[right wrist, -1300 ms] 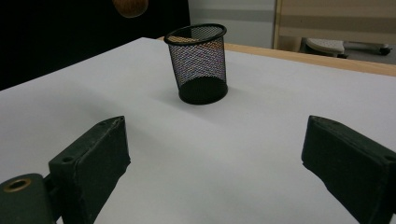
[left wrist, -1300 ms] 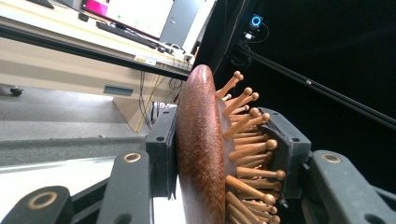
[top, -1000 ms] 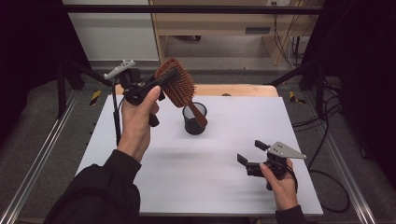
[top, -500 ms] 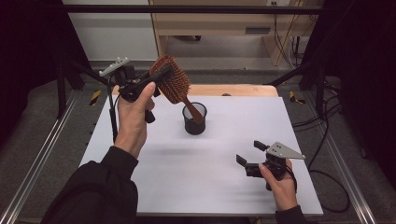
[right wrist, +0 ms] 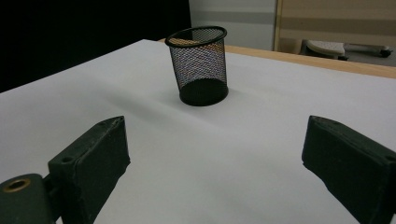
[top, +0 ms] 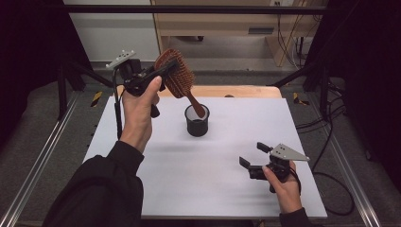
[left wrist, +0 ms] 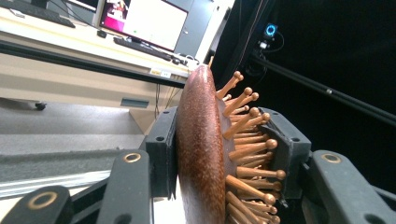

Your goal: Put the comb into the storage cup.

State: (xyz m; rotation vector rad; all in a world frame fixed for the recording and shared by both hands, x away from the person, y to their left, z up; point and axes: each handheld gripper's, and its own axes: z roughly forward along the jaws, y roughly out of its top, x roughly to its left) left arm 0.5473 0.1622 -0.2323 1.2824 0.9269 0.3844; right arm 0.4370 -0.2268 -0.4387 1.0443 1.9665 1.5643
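The left gripper (top: 165, 75), held in a raised left hand (top: 138, 106) above the far left part of the white table (top: 189, 189), stood about half open with its jaws clamped on the head of a reddish-brown wooden paddle hairbrush with peg bristles (top: 177, 78). The forearm, in a black sleeve (top: 99, 184), rose steeply from the near left edge, and the wrist was bent so the jaws pointed toward the table's far right. In the left gripper view one black pad pressed the brush's smooth back (left wrist: 198, 154) and the other sat among the rounded wooden pegs.

The brush hung tilted, head up and handle slanting down toward a black wire-mesh cup (top: 196, 120) standing upright near the middle of the far half of the table. The handle's tip lay over the cup's mouth in the high view; whether it was inside or only above the rim could not be told.

The right gripper (top: 253, 156) rested low near the near right corner, gripped from behind by the right hand (top: 283, 184), its jaws wide apart with nothing between them and aimed at the mesh cup (right wrist: 200, 65).

The lower part of the brush was cut off at the bottom edge of the left gripper view.
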